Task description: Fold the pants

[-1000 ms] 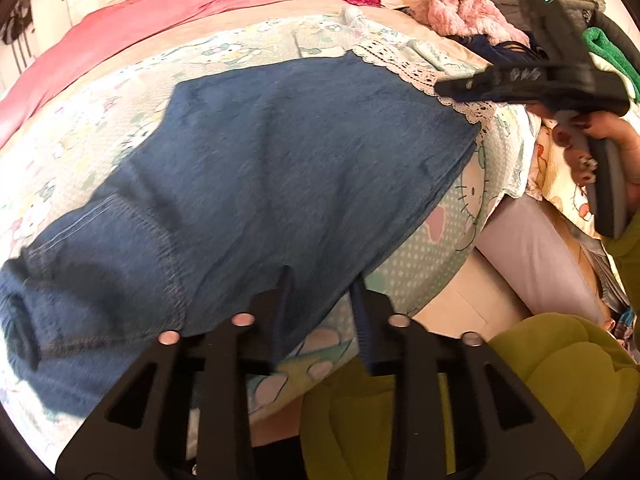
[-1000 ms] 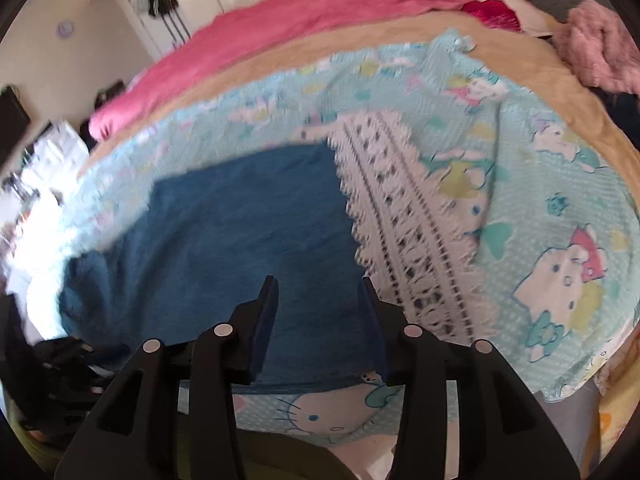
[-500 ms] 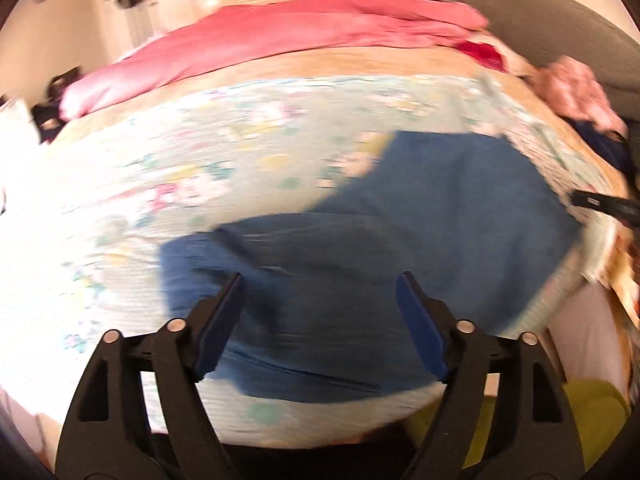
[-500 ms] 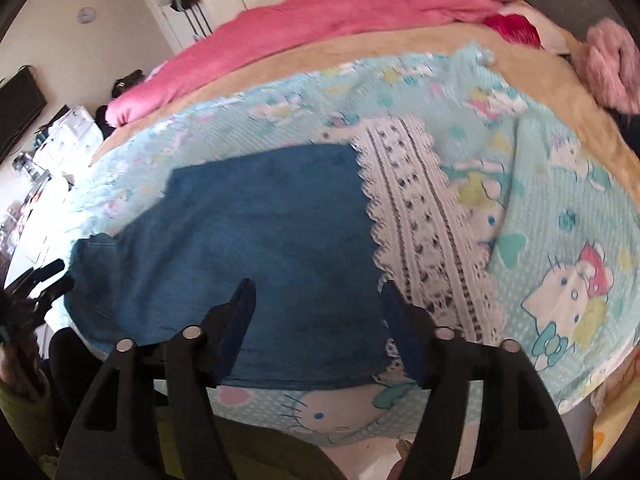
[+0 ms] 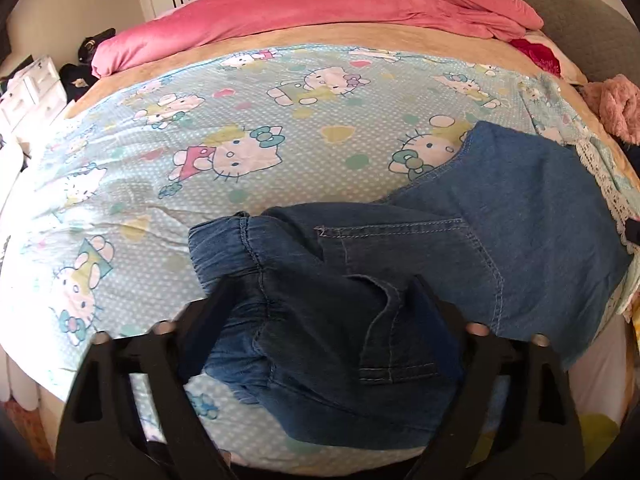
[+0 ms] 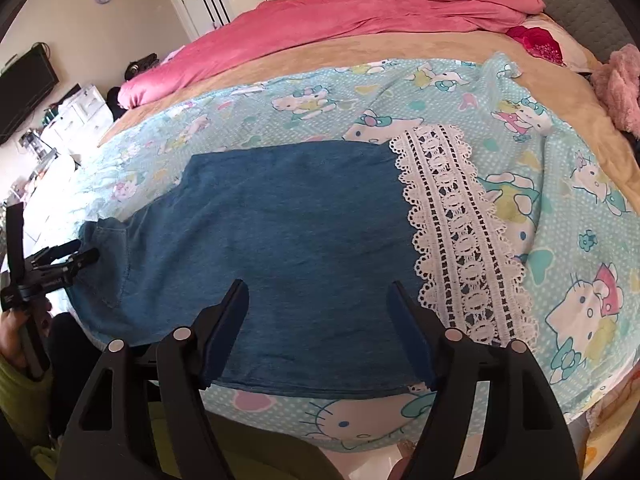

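Note:
The blue denim pants [image 5: 400, 264] lie flat across the near edge of the bed. Their gathered waistband is at the left, and the legs run right to a white lace hem [image 6: 452, 232]. My left gripper [image 5: 320, 296] stands over the waist end with its jaws wide and closing. Bunched denim sits between them, but the pads do not press on it. My right gripper [image 6: 318, 300] hovers over the pants [image 6: 280, 248] near the leg ends. Its jaws are opening and hold nothing. The left gripper [image 6: 86, 254] also shows at the waist in the right wrist view.
A cartoon-cat sheet [image 5: 240, 140] covers the bed, with a pink quilt [image 5: 320, 4] heaped at the far side. A fluffy pink item [image 5: 616, 108] lies at the right edge. White drawers [image 5: 32, 88] stand at the left. A hand [image 6: 16, 332] holds the left tool.
My left gripper swung from the pants' near edge to the waistband end, and its jaws spread wide. My right gripper's jaws widened over the leg ends.

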`<state>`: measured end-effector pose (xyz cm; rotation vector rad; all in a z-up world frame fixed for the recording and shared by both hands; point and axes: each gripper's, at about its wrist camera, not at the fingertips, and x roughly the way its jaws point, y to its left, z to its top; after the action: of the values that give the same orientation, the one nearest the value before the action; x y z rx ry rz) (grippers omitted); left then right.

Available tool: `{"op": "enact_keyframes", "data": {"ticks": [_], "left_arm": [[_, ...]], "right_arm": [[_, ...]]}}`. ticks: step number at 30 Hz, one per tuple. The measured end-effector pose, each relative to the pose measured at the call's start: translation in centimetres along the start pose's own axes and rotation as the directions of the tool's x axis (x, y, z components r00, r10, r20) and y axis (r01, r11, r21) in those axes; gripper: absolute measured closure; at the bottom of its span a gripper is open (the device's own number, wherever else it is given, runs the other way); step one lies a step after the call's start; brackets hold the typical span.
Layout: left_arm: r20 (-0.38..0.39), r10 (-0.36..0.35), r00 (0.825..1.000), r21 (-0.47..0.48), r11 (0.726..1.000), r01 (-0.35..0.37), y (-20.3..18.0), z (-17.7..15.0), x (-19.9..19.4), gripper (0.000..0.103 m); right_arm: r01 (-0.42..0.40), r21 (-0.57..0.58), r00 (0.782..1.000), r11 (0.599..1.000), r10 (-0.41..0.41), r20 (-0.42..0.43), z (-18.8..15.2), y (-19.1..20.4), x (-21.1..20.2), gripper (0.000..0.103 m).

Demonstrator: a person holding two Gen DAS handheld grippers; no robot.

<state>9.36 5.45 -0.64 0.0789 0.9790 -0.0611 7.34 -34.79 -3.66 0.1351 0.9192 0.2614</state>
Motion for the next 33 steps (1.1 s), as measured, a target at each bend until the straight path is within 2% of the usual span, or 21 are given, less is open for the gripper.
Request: {"op": "enact_keyframes", "data": {"ticks": [1,2,3,4,5,7,9,11,16,19,21,22,25,27,29,31,33], "left_arm": [[0.003,-0.002,1.000,-0.002,1.000,0.002,0.0,0.1,0.2,0.054],[0.007,-0.001,1.000,-0.002,1.000,0.001,0.1,0.1,0.2,0.068],[0.009,0.004,1.000,-0.001,1.000,-0.004,0.3,0.1,0.1,0.090],[0.014,0.018,1.000,0.000,1.000,-0.018,0.5,0.1,0.0,0.100],[0.021,0.014,1.000,-0.003,1.000,-0.013,1.0,0.1,-0.2,0.103],[0.019,-0.006,1.000,-0.029,1.000,0.007,2.1,0.1,-0.3,0.103],[0.030,0.016,0.999,-0.040,0.999,-0.015,3.0,-0.1,-0.4,0.103],[0.037,-0.002,0.999,-0.063,0.998,0.004,3.5,-0.1,-0.6,0.103],[0.098,-0.003,0.995,-0.071,0.997,0.010,3.8,0.7,-3.5,0.102],[0.132,-0.024,0.991,-0.064,0.997,0.032,3.2,1.5,-5.2,0.092],[0.153,-0.062,0.986,-0.041,0.997,0.069,1.8,1.9,-6.0,0.075],[0.153,-0.089,0.984,-0.026,0.995,0.094,0.9,2.1,-6.1,0.073],[0.117,-0.184,0.976,0.064,0.982,0.177,-3.0,1.9,-5.4,0.063],[0.072,-0.165,0.984,0.128,0.980,0.155,-5.4,1.4,-3.7,0.062],[0.024,-0.110,0.994,0.159,0.982,0.104,-6.4,0.4,-1.4,0.061],[-0.033,-0.064,0.997,0.151,0.986,0.068,-6.0,-0.5,0.8,0.059],[-0.062,-0.074,0.995,0.126,0.989,0.081,-4.8,-1.4,2.3,0.058]], "right_arm": [[0.006,0.000,1.000,1.000,-0.006,-0.007,0.0,-0.1,0.2,0.033],[0.013,0.003,1.000,1.000,-0.013,-0.018,0.0,-0.2,0.4,0.033],[0.016,0.005,1.000,1.000,-0.016,-0.027,0.0,-0.3,0.5,0.033],[0.021,0.007,0.999,1.000,-0.021,-0.038,-0.1,-0.3,0.7,0.033],[0.026,0.009,0.999,1.000,-0.026,-0.045,-0.1,-0.4,0.8,0.033],[0.039,0.015,0.998,0.999,-0.038,-0.058,-0.1,-0.6,1.0,0.033],[0.053,0.025,0.995,0.998,-0.051,-0.081,-0.2,-0.9,1.2,0.033],[0.054,0.033,0.995,0.998,-0.051,-0.080,-0.1,-1.0,0.8,0.033],[0.055,0.006,0.998,0.998,-0.055,0.017,0.7,-0.8,-1.8,0.033],[0.053,0.012,0.998,0.999,-0.053,0.028,0.9,-1.3,-1.7,0.033],[0.049,0.013,0.999,0.999,-0.050,0.019,0.9,-1.5,-1.2,0.033],[0.048,0.016,0.999,0.999,-0.048,0.014,0.9,-1.5,-1.1,0.033],[0.045,0.015,0.999,0.999,-0.045,0.002,0.4,-1.6,-0.5,0.032],[0.054,0.023,0.998,0.998,-0.054,-0.013,0.1,-1.8,-0.1,0.032],[0.070,0.039,0.997,0.997,-0.069,-0.027,-0.2,-2.5,0.2,0.033],[0.100,0.057,0.994,0.993,-0.098,-0.045,-0.5,-3.4,0.5,0.032],[0.091,0.075,0.995,0.993,-0.087,-0.057,-0.7,-4.2,0.7,0.032]]}}
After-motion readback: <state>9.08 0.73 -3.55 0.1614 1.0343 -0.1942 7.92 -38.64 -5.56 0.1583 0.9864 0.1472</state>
